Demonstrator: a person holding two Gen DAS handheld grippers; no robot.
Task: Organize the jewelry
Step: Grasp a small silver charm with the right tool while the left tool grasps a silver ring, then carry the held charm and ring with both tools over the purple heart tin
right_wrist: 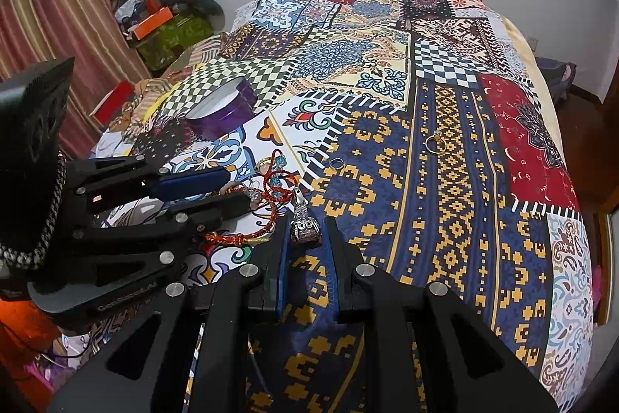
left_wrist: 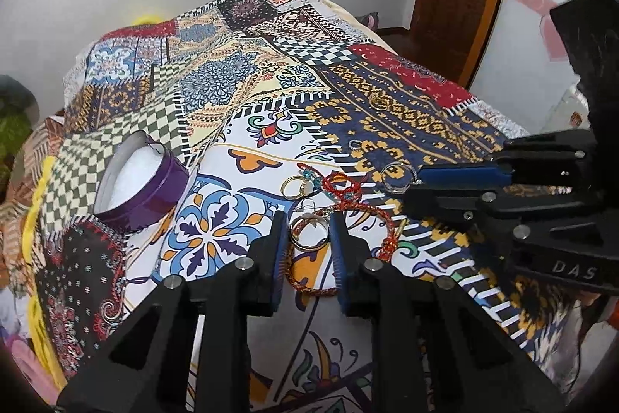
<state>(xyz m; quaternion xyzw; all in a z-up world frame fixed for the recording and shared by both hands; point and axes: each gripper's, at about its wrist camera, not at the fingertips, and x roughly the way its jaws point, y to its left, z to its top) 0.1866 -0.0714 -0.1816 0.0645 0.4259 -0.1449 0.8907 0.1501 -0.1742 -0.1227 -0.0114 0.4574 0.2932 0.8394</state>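
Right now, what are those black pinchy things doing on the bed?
Someone is sorting jewelry on a patchwork bedspread. The left gripper sits open around a gold ring. The right gripper has a silver ring between its fingers. A purple tin waits nearby, with no jewelry showing inside, and more rings and red bracelets lie loose.
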